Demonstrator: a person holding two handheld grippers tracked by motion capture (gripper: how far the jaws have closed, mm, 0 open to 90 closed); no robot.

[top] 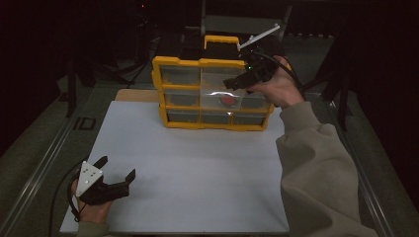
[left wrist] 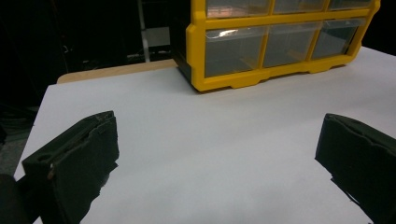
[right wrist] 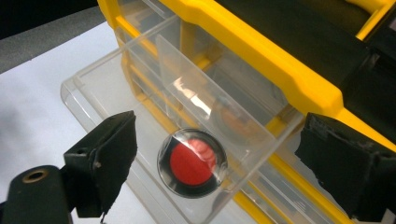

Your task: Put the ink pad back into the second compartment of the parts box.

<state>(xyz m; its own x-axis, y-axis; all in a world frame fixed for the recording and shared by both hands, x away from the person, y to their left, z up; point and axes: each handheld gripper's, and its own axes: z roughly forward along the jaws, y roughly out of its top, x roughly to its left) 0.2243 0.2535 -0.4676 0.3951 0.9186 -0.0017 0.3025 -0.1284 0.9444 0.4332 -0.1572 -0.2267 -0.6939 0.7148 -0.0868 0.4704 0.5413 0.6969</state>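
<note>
Dark room, white table, dim light

Round red-centred disc lying flat in pulled-out clear drawer (middle row), yellow organiser

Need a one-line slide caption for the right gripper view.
Right gripper, jaws open, above a round red-centred disc lying in the pulled-out clear drawer of the yellow organizer.

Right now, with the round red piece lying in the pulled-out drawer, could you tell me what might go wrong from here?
The clear drawer sticks far out of the yellow organizer, so a nudge from the open right gripper hovering above it could tip it or pull it free. The red disc lies loose near the drawer's front and may slide when the drawer is pushed shut. The left gripper rests far away, open, so nothing braces the organizer against a push.
</note>
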